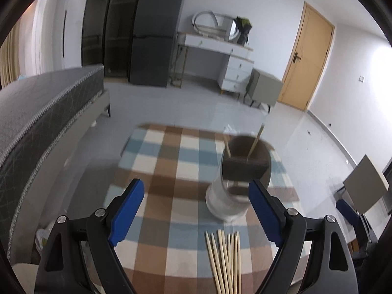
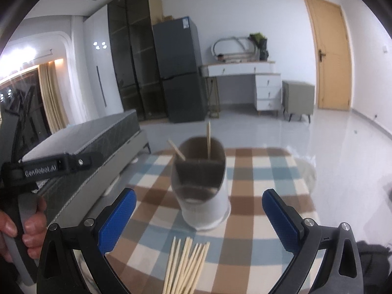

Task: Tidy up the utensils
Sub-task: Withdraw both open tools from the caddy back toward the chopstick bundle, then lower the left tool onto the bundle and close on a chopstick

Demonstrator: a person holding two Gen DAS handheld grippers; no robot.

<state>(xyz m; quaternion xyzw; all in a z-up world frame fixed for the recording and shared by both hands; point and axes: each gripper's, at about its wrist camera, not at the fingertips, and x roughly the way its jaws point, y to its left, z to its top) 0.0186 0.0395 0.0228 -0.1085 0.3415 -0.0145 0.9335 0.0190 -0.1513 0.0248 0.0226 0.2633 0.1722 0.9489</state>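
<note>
A white cylindrical utensil holder with a dark divided inside stands on a checked tablecloth. Two wooden chopsticks stand in its far compartment. A bundle of several chopsticks lies flat on the cloth in front of the holder. My left gripper is open and empty, above the bundle, left of the holder. My right gripper is open and empty, its blue fingers either side of the holder's base.
The other hand-held gripper, gripped by a hand, shows at the left of the right wrist view. A grey bed stands left of the table. A fridge, white desk and wooden door are far off.
</note>
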